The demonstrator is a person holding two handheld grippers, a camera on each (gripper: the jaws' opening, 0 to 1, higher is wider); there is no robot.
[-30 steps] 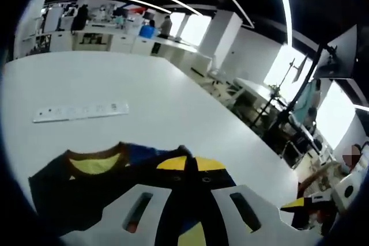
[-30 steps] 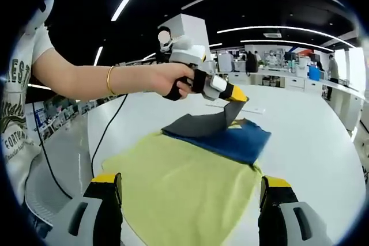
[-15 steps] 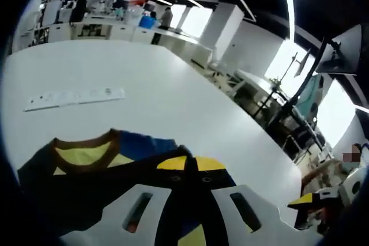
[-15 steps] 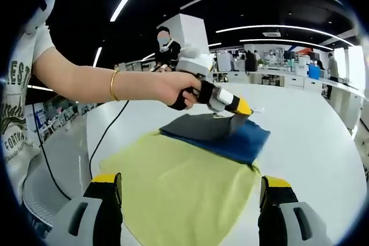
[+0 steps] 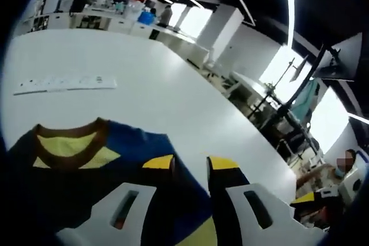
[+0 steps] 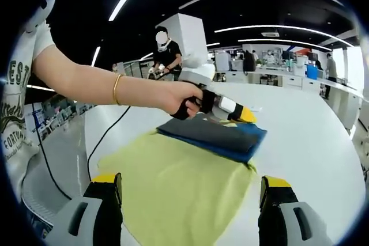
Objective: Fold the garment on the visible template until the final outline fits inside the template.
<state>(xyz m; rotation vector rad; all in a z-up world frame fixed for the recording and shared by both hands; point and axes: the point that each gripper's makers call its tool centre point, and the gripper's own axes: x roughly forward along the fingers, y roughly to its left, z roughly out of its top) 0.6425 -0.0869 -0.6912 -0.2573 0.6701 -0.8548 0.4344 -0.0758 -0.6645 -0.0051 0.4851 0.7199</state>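
In the left gripper view, the left gripper (image 5: 190,168) rises from the bottom centre with its two yellow-tipped jaws parted by a narrow gap, nothing pinched between them. The garment (image 5: 86,171), dark navy with a brown-edged neckline over a yellow inner panel, spreads across the lower left of the frame, running under and between the jaws; blue cloth shows in the gap and beside both tips. Whether the tips touch the cloth cannot be told. The white table (image 5: 115,102) fills the middle of the frame, and a long white strip (image 5: 64,83) lies on it at the left, apart from the garment's collar.

In the right gripper view, the right gripper (image 6: 190,191) stands at the bottom edge with its jaws spread wide apart and empty, yellow-tipped on each side. Between and beyond them lies the yellow-green template (image 6: 179,182), flat on the table (image 6: 311,136). The folded garment (image 6: 213,135) sits at the template's far end, in the centre of the frame, well ahead of these jaws. A person's hand (image 6: 180,101) reaches in from the left, with a gold bracelet (image 6: 117,89) on the wrist, holding the left gripper (image 6: 245,116) low over the garment's far right edge. A black cable (image 6: 104,139) trails across the table at the left.
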